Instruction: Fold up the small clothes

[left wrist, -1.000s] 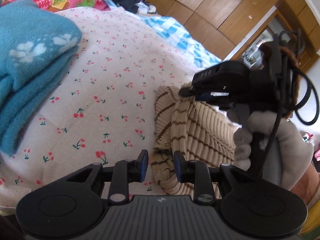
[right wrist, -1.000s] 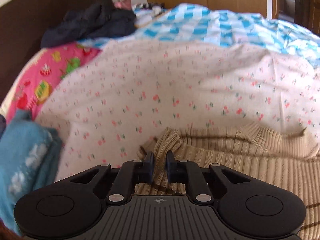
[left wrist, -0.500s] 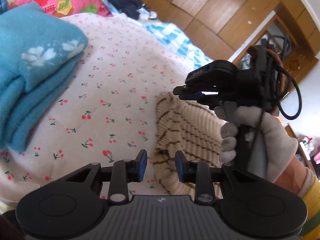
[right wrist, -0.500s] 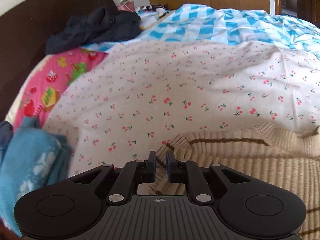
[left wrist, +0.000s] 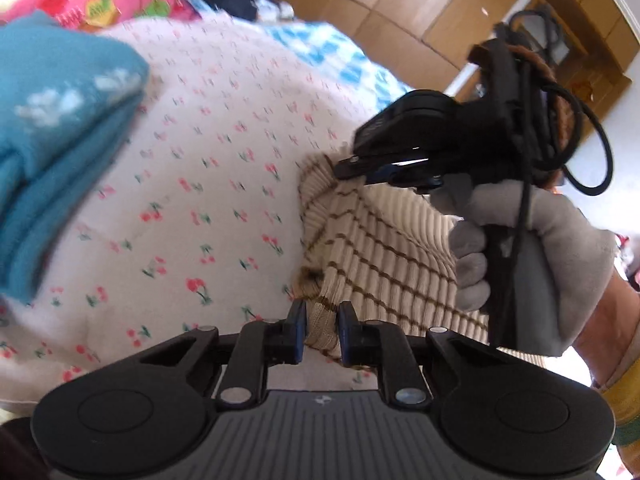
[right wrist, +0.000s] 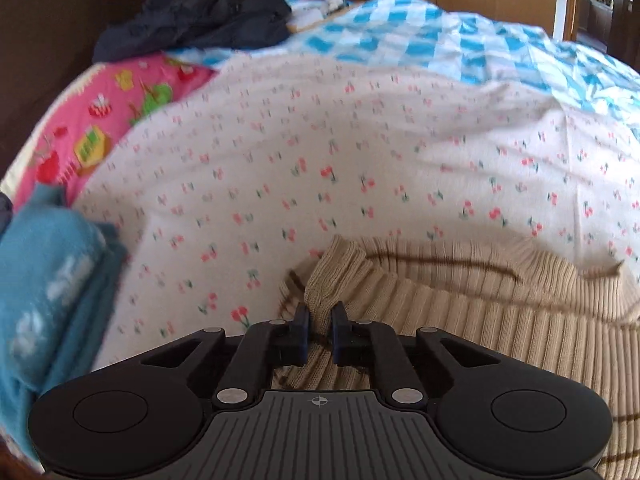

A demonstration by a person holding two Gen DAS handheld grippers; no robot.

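Note:
A beige ribbed sweater with thin brown stripes lies on the cherry-print sheet. My left gripper is closing, and the sweater's near edge fills the gap between its blue pads. My right gripper is closing too, with a bunched fold of the sweater pinched between its pads. In the left wrist view the right gripper sits at the sweater's far corner, held by a grey-gloved hand.
A folded blue fleece garment lies to the left on the bed, also seen as the blue fleece. Behind are a pink patterned pillow, dark clothes, a blue checked blanket and wooden wardrobe doors.
The left jaws narrowed from a clear gap onto the sweater's edge. The right jaws drew in on a raised fold. Both hands stayed about in place.

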